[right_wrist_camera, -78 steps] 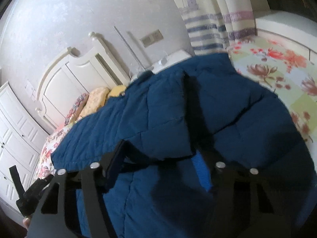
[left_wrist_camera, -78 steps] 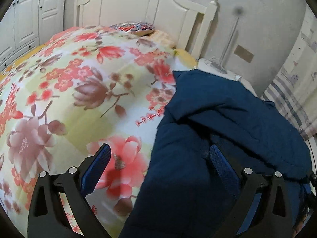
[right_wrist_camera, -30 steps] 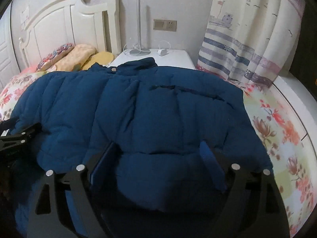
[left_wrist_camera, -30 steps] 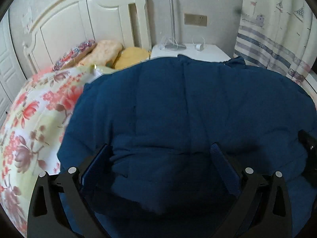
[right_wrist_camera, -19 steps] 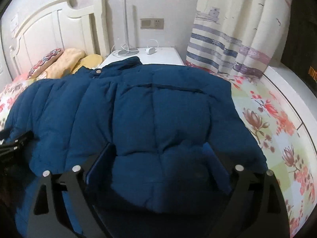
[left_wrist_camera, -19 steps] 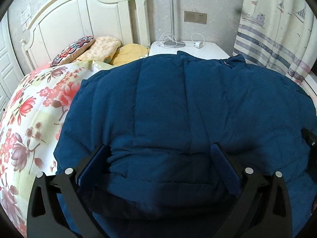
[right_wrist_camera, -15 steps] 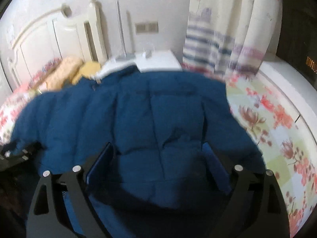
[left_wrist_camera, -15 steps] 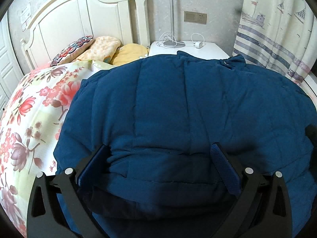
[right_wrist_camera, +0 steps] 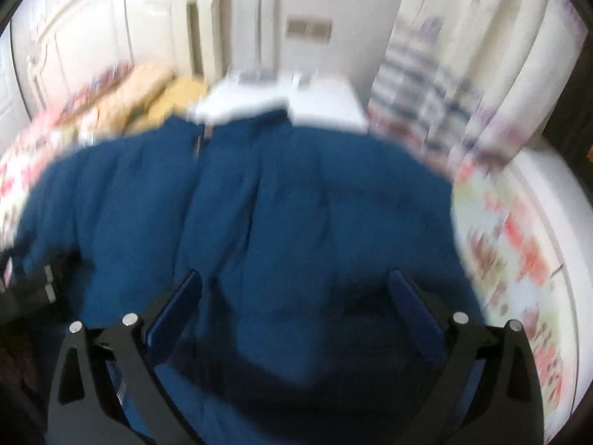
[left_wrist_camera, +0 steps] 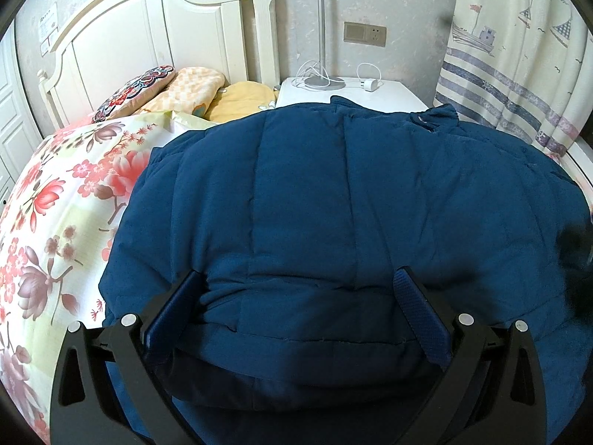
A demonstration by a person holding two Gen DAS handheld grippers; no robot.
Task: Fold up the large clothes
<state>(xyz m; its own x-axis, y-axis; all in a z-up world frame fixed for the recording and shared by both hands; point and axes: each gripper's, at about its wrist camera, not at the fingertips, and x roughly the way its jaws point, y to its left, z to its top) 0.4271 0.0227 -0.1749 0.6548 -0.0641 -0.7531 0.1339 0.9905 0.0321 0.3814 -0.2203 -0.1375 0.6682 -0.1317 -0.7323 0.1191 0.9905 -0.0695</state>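
A dark blue padded jacket [left_wrist_camera: 333,193] lies spread over the bed, its collar [left_wrist_camera: 422,118] towards the nightstand. My left gripper [left_wrist_camera: 299,272] stands wide at the near hem, with a folded bulge of the jacket between its fingers. The right wrist view is blurred by motion. There the jacket [right_wrist_camera: 315,204] fills the middle, and my right gripper [right_wrist_camera: 294,273] hovers over its near part. Its jaws are opening, and the pads stand clear of the fabric below them. A black part of the left gripper [right_wrist_camera: 33,289] shows at the left edge.
The floral quilt [left_wrist_camera: 55,200] covers the bed on the left and also on the right [right_wrist_camera: 511,244]. Pillows [left_wrist_camera: 192,85] lie by the white headboard [left_wrist_camera: 148,37]. A white nightstand [left_wrist_camera: 352,92] with a lamp pole and charger stands behind, with a striped curtain [left_wrist_camera: 511,74] to its right.
The right wrist view has pulled back and up and gone blurred, and its jaws have spread a little wider off the jacket. The left wrist view has stayed the same for the last half second.
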